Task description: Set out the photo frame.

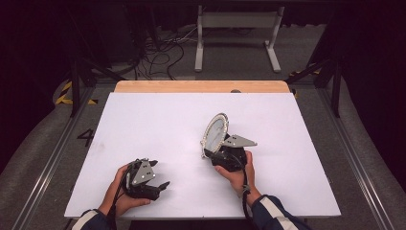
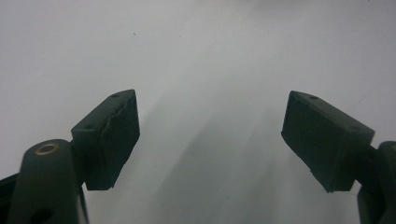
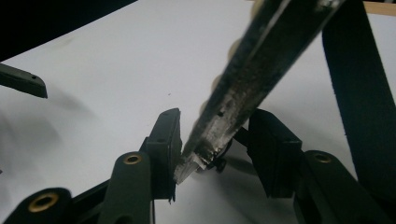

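Note:
An oval mirror (image 1: 215,130) with a beaded pale rim stands tilted on the white table (image 1: 158,120), right of the middle. My right gripper (image 1: 210,151) is just behind its lower end, held by a hand. In the right gripper view the mirror's edge (image 3: 243,79) runs up between the jaws of the right gripper (image 3: 215,119). The left pad (image 3: 168,140) touches its bottom corner, and a gap shows before the right pad (image 3: 273,149), so the gripper is open. My left gripper (image 1: 160,173) rests low at the front left, open (image 2: 210,116) over bare table.
A broad black strip (image 3: 355,93) rises beside the mirror at the right of the right gripper view; I cannot tell what it is. A wooden edge (image 1: 201,86) borders the table's far side. Beyond it are a white frame (image 1: 237,28) and floor cables (image 1: 158,52).

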Tool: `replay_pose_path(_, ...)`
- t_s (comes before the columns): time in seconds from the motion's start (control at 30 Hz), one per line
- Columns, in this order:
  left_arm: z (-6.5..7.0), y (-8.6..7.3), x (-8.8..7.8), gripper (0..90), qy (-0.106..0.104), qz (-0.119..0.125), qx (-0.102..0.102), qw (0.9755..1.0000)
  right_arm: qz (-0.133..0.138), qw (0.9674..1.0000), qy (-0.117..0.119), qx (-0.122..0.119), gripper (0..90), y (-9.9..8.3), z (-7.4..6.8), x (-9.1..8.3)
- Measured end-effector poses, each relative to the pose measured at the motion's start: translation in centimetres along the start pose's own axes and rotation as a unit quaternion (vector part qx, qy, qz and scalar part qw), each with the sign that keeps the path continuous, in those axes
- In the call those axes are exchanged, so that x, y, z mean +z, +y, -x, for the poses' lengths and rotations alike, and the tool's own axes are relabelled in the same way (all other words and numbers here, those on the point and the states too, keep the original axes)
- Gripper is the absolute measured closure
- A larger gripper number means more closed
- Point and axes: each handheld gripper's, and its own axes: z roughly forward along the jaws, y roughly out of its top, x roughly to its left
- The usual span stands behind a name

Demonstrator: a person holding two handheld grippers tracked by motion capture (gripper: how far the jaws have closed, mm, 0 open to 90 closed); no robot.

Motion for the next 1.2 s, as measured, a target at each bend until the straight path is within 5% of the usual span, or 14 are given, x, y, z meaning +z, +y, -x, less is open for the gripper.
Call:
replay_pose_path(0.8, 0.2, 0.2, 0.0, 19.3, -0.004, -0.001, -0.002, 1.0, -0.032, 0.9982, 0.051, -0.003, 71.8, 0.0, 1.2, -1.4)
replay_pose_path(1.2, 0.1, 0.7, 0.6, 18.9, -0.011, 0.001, 0.005, 0.9999, -0.029, 0.998, 0.055, -0.014, 73.0, -0.2, 1.2, -2.5)
